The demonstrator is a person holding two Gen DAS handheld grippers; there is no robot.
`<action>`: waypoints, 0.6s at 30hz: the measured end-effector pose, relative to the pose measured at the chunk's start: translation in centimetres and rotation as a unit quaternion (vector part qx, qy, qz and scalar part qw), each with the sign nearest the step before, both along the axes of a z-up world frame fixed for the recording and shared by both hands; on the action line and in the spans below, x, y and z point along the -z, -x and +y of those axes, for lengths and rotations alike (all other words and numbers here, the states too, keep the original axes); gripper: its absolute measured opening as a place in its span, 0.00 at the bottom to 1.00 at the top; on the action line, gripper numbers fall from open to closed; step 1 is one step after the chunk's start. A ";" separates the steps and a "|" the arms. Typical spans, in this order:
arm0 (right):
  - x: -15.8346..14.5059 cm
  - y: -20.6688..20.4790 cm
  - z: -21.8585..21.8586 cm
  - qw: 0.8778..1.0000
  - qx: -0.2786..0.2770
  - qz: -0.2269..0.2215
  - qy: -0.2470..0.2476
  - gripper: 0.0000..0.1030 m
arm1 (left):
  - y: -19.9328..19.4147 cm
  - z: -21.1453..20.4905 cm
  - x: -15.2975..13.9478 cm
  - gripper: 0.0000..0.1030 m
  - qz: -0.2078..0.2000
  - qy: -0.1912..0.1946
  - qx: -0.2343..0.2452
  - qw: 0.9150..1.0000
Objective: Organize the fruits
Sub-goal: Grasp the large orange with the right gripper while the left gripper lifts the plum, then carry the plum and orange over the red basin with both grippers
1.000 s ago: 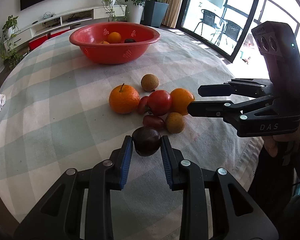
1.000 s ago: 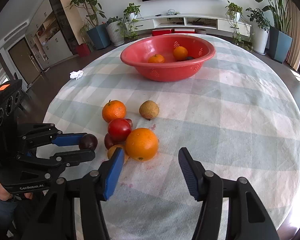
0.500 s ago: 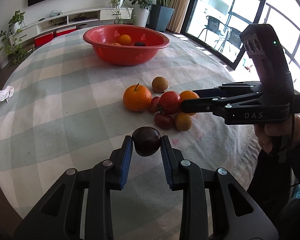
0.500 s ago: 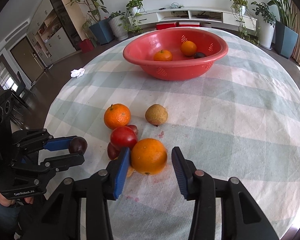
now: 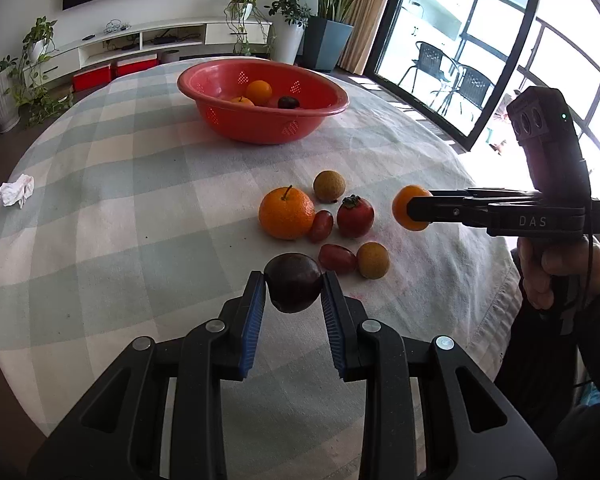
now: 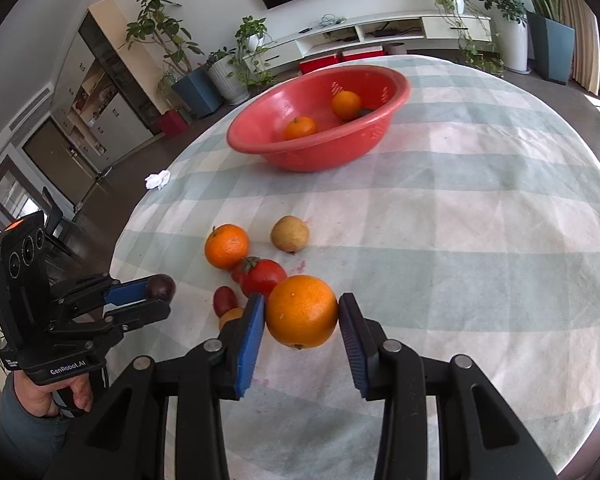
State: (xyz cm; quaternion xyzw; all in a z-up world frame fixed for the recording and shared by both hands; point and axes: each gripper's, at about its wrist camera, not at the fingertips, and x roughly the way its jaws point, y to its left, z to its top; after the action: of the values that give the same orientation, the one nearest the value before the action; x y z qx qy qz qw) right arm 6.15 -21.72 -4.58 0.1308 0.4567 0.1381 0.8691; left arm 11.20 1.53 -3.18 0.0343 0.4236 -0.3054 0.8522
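My left gripper (image 5: 293, 290) is shut on a dark purple plum (image 5: 294, 287) and holds it above the cloth; it also shows in the right wrist view (image 6: 160, 286). My right gripper (image 6: 301, 312) is shut on an orange (image 6: 301, 311), lifted off the table; the orange shows in the left wrist view (image 5: 408, 212). On the cloth lie a stemmed orange (image 5: 286, 213), a red tomato (image 5: 355, 216), two small red fruits (image 5: 337, 258), and two brown round fruits (image 5: 329, 186). The red basin (image 5: 262, 120) at the far side holds two oranges and a dark fruit.
The round table has a green-and-white checked cloth (image 5: 120, 200). A crumpled white tissue (image 5: 16, 194) lies near its left edge. The table's near edge drops off by my right hand (image 5: 556, 268). Plants, a TV shelf and glass doors stand behind.
My right gripper closed on the orange and lifted it off the cloth, away from the tomato. My left gripper rose and kept the plum.
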 end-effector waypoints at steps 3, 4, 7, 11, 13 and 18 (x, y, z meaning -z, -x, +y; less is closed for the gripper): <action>0.1 -0.1 -2.1 1.000 0.031 0.007 0.000 0.40 | -0.7 0.2 -0.9 0.26 -0.011 -0.002 -0.002 1.000; 0.1 -0.2 -2.9 0.999 0.042 0.008 -0.002 0.40 | -0.9 0.2 -1.3 0.26 -0.015 -0.003 -0.002 1.000; -0.9 -0.4 -4.9 0.997 0.072 -0.002 -0.002 0.40 | -2.2 0.5 -2.8 0.26 -0.028 -0.004 -0.004 1.000; -3.5 -1.3 -7.6 0.994 0.108 -0.029 0.005 0.40 | -4.6 0.9 -4.9 0.26 -0.044 -0.005 -0.009 0.999; -5.3 -2.0 -8.6 0.991 0.122 -0.048 0.011 0.40 | -6.1 0.8 -6.3 0.26 -0.057 -0.009 -0.011 0.998; -10.4 -4.8 -7.9 0.989 0.106 -0.103 0.031 0.40 | -10.3 -0.7 -9.6 0.26 -0.083 -0.024 -0.002 0.996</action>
State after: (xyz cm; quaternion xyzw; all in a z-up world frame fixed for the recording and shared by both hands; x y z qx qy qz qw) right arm 10.91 -29.59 5.78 0.1363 0.3524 0.0435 0.9249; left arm 21.55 0.84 6.40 0.0796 0.3583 -0.2896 0.8840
